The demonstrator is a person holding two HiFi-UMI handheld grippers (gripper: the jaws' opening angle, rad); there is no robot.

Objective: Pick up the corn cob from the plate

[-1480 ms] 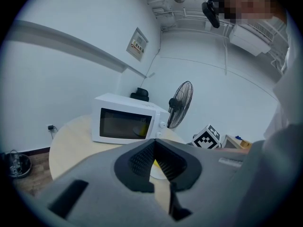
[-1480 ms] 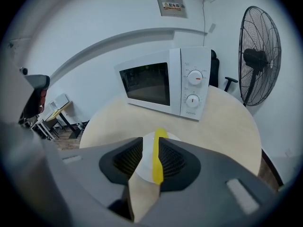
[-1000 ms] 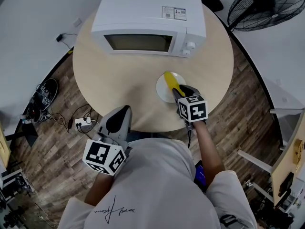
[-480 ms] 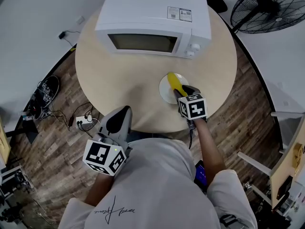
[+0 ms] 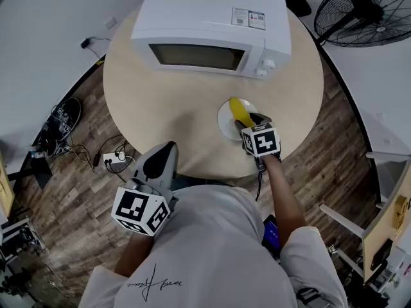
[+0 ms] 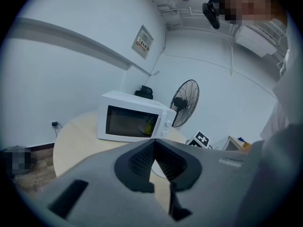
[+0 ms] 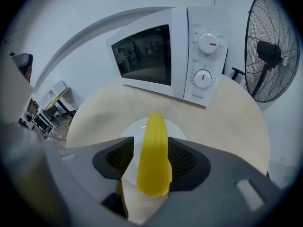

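the pick-up is at its approach stage, not yet at the grasp. the right gripper [image 5: 252, 120] hangs nose-down over the near edge of the white plate [image 5: 225, 126] on the round table [image 5: 167, 108], in front of the microwave [image 5: 212, 27]. the yellow corn cob [image 7: 154, 155] runs lengthwise between its jaws, far end over the plate and near end towards the camera. these jaws have just been opening and now stand wide. the right gripper view shows a strip of plate between the cob and the left-hand pad, while the cob lies close against the other pad; nothing looks pinched, so the cob appears to rest on the plate rather than in a grip. the left gripper [image 5: 160, 161] is held back near the person's body, well apart from the plate. its jaws meet at the tips with nothing between them, and it seems to take no part. done so far, judging from this: the right gripper is lined up astride the cob. what is left: settle the pads level with the cob's sides, close on it, and lift it clear of the plate.
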